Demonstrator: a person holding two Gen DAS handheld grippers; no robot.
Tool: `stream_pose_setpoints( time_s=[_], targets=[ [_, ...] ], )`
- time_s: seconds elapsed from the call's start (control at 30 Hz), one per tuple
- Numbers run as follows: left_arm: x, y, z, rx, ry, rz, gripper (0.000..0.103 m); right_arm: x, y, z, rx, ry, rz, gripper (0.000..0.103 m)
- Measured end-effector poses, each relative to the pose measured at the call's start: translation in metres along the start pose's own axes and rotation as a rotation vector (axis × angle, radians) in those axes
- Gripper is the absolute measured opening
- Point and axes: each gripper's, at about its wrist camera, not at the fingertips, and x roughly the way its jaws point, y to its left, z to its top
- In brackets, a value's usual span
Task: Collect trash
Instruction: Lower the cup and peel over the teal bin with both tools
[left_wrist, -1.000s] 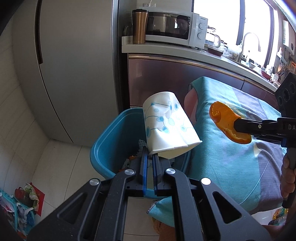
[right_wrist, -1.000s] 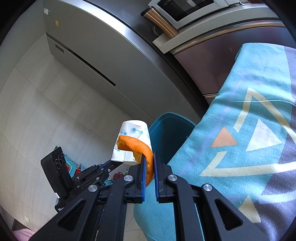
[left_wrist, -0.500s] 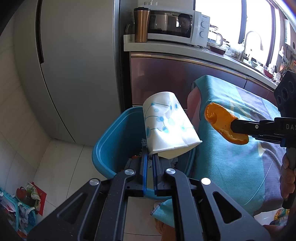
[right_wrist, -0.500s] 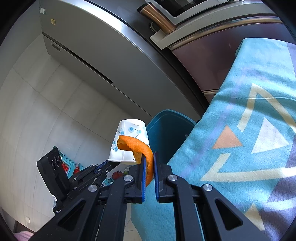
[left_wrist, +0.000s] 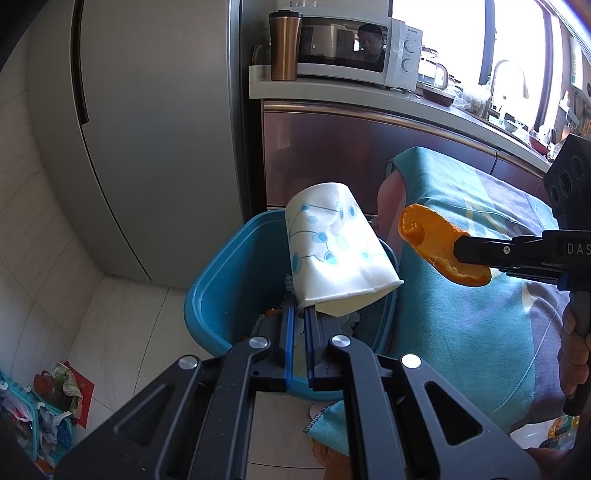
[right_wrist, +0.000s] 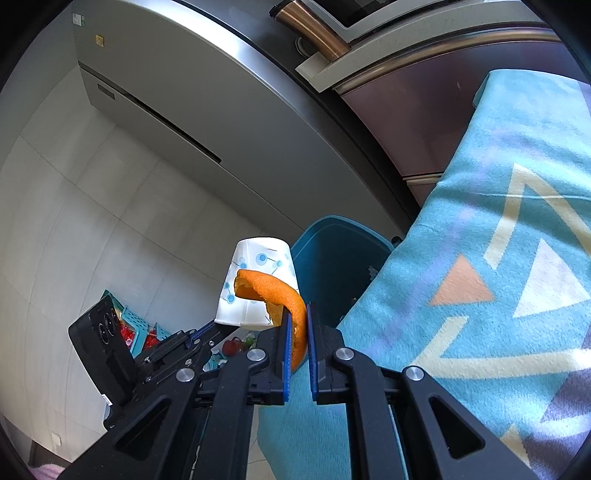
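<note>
My left gripper (left_wrist: 299, 314) pinches a paper cup (left_wrist: 334, 254) over the blue bin (left_wrist: 225, 280); my right gripper (right_wrist: 297, 325) clamps an orange peel (right_wrist: 275, 291) beside it.

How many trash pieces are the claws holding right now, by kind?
Crushed white paper cup with blue dots: 1, in the left claw
Curled orange peel: 1, in the right claw
Total: 2

The right gripper (right_wrist: 297, 325) pinches an orange peel (right_wrist: 275, 295) beside the paper cup (right_wrist: 258, 284), near the blue bin (right_wrist: 332, 258).
</note>
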Motion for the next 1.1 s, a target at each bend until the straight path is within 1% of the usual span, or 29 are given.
stream_pose_setpoints(
  time_s=[1.1],
  targets=[
    [0.015,0.010,0.000,-0.026,0.028,0.027,0.005,0.018,0.004,0.009,-0.004,0.029,-0.032,0.007]
  ],
)
